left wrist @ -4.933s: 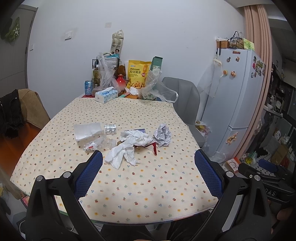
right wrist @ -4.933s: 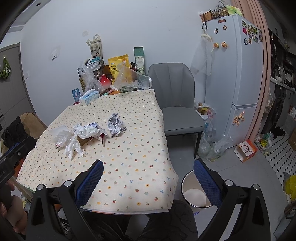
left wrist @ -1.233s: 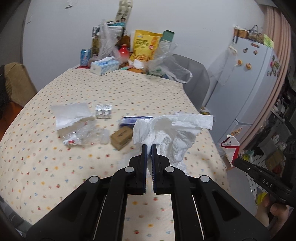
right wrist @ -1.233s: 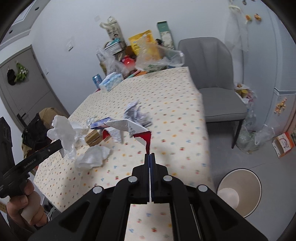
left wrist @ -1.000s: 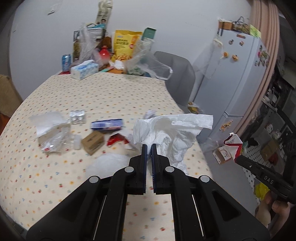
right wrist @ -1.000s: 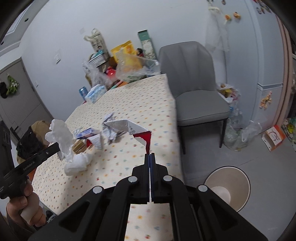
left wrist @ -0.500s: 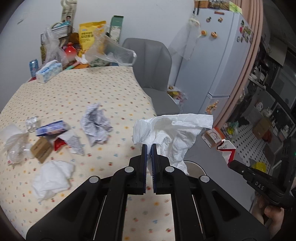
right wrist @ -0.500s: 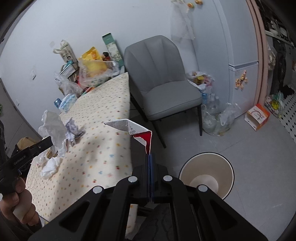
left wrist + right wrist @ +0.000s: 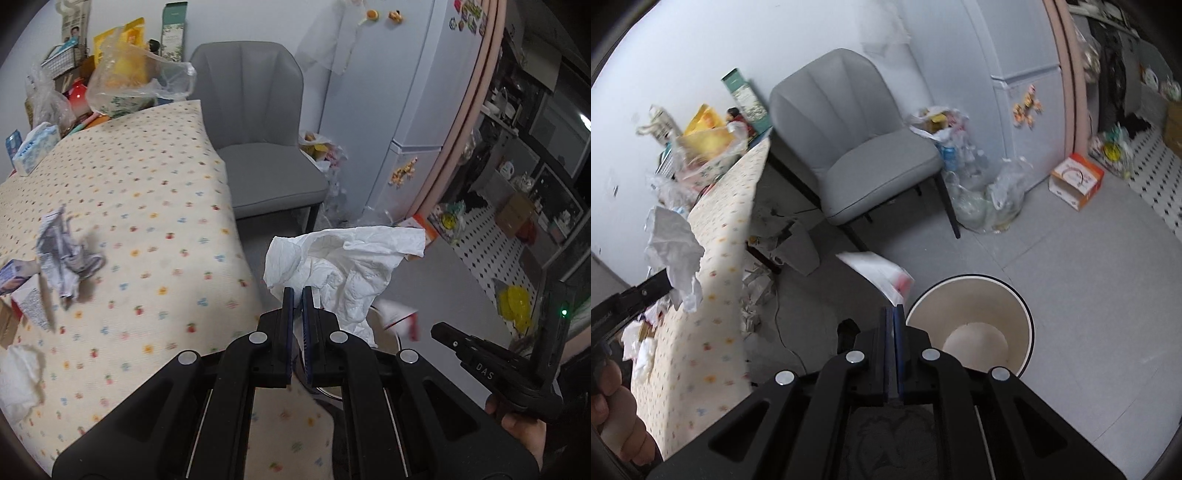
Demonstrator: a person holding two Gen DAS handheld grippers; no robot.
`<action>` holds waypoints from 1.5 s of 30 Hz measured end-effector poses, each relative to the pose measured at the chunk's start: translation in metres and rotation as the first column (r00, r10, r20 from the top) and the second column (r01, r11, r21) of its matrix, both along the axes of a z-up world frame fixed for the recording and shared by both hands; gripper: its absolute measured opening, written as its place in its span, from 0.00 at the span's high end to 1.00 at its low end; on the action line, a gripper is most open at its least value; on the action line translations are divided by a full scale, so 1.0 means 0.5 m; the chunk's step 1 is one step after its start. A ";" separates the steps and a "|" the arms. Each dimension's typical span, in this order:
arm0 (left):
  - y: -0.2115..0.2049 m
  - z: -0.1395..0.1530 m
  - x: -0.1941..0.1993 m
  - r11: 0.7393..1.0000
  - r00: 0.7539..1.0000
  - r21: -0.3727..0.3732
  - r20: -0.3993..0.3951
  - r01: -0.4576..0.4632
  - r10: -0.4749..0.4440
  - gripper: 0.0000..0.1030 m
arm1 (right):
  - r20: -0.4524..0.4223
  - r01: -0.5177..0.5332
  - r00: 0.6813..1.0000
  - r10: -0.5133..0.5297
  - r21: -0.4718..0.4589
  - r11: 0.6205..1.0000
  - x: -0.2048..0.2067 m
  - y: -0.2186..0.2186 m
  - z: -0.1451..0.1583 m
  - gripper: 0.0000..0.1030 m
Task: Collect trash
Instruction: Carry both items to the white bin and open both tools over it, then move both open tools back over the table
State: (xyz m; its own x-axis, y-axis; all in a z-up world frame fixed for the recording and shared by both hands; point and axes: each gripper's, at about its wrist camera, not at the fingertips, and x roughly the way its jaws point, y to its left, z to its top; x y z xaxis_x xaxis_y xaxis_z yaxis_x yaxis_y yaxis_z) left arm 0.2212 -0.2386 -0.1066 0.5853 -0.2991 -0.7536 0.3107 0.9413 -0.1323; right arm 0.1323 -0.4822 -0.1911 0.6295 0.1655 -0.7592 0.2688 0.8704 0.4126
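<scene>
Walls: plain white wall [image 9: 236, 22], bare behind the chair.
Floor: grey tiles [image 9: 1089, 280]; white dotted tiles [image 9: 491, 236] past the pink frame [image 9: 476, 85].
Furniture: grey padded chair [image 9: 857, 147] on dark legs beside the tabletop [image 9: 140, 206], which wears a cream cloth with small prints; white fridge [image 9: 406, 110] with magnets at the right.
Light: even indoor light, soft shadows.
</scene>
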 end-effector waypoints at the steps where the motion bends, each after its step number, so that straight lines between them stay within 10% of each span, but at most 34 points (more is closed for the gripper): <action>1: -0.013 -0.005 0.003 1.000 1.000 0.007 -0.003 0.008 -0.008 0.95 | -0.003 0.020 1.000 -0.020 0.019 1.000 -0.001 -0.014 -0.009 0.69; 3: -0.038 -0.013 0.007 1.000 1.000 0.017 -0.010 0.024 -0.024 0.95 | 0.012 0.071 0.997 -0.071 0.006 0.997 -0.010 -0.036 -0.015 0.43; 18: -0.236 -0.076 0.016 0.979 0.971 -0.007 -0.125 0.204 -0.203 0.92 | 0.032 0.202 0.979 -0.202 -0.015 0.979 -0.124 -0.160 0.031 0.44; 21: -0.251 -0.081 0.017 0.982 0.971 -0.006 -0.148 0.190 -0.189 0.50 | 0.041 0.222 0.974 -0.221 -0.024 0.975 -0.144 -0.172 0.044 0.44; 23: -0.229 -0.066 0.013 0.989 0.983 -0.055 -0.110 0.140 -0.145 0.24 | 0.051 0.226 0.973 -0.224 -0.033 0.974 -0.150 -0.172 0.053 0.44; 30: -0.153 -0.012 -0.004 0.997 0.997 -0.035 -0.041 0.067 -0.069 0.19 | 0.081 0.183 0.980 -0.179 -0.040 0.982 -0.142 -0.127 0.084 0.43; 45: 0.118 0.103 -0.080 0.977 0.975 -0.159 0.150 -0.142 0.166 0.06 | 0.214 0.103 0.975 -0.066 -0.167 0.981 -0.116 0.069 0.205 0.07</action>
State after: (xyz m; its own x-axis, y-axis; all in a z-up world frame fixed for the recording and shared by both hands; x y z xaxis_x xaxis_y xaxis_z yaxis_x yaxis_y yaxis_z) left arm 0.1812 -0.1794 -0.0553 0.7433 -0.2958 -0.6000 0.1918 0.9535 -0.2326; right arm 0.0745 -0.4477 -0.0887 0.7813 -0.0198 -0.6239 0.2701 0.9118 0.3093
